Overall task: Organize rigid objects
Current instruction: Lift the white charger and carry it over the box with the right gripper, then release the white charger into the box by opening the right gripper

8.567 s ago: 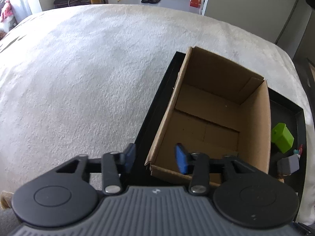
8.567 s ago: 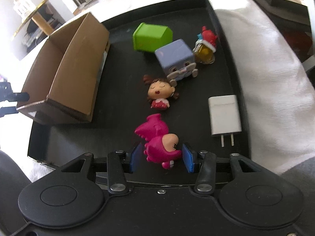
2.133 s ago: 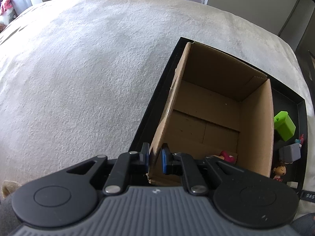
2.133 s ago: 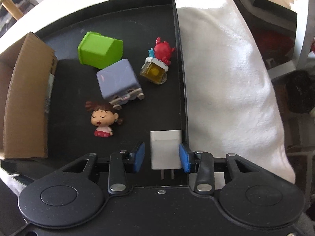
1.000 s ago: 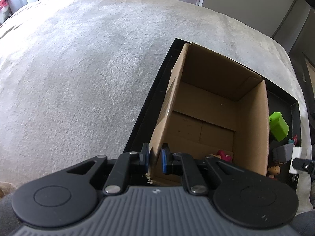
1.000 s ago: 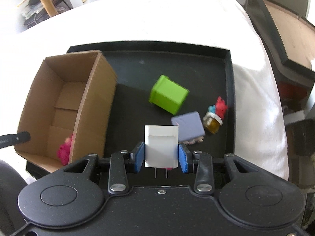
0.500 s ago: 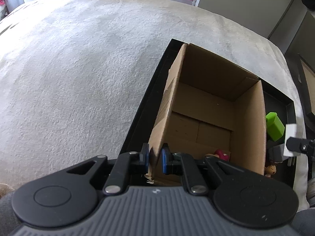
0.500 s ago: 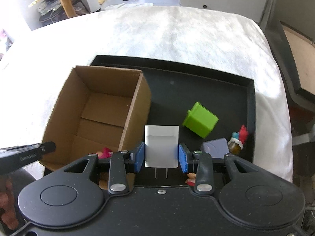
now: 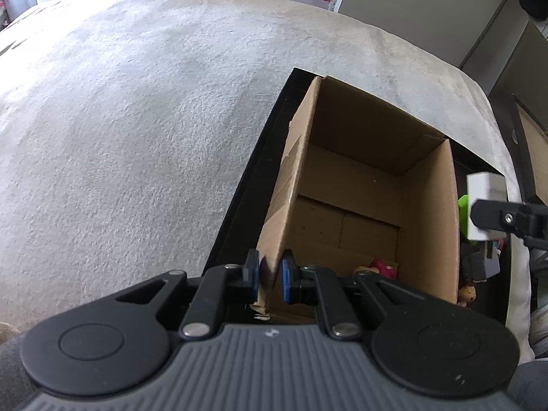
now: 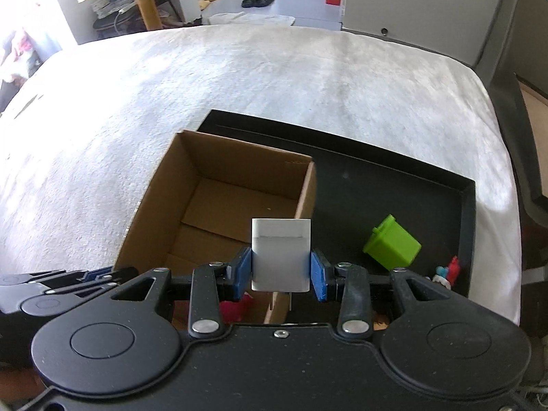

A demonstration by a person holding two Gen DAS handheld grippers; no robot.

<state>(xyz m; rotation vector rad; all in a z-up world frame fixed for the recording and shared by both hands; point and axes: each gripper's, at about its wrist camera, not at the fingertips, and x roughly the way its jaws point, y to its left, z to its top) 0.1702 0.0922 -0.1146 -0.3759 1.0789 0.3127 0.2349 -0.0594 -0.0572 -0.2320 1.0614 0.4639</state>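
Left tool (image 9: pixel 269 275) clamped on cardboard box (image 9: pixel 428 212) wall, right tool (image 10: pixel 281 275) gripping white charger (image 10: pixel 281 255) above it.

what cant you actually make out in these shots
- Pink toy in the cardboard box: mostly hidden by the right gripper in the right wrist view.
- Doll figure: only the head shows past the box wall, left wrist view.
- White charger: its prongs are barely visible, its markings not at all.
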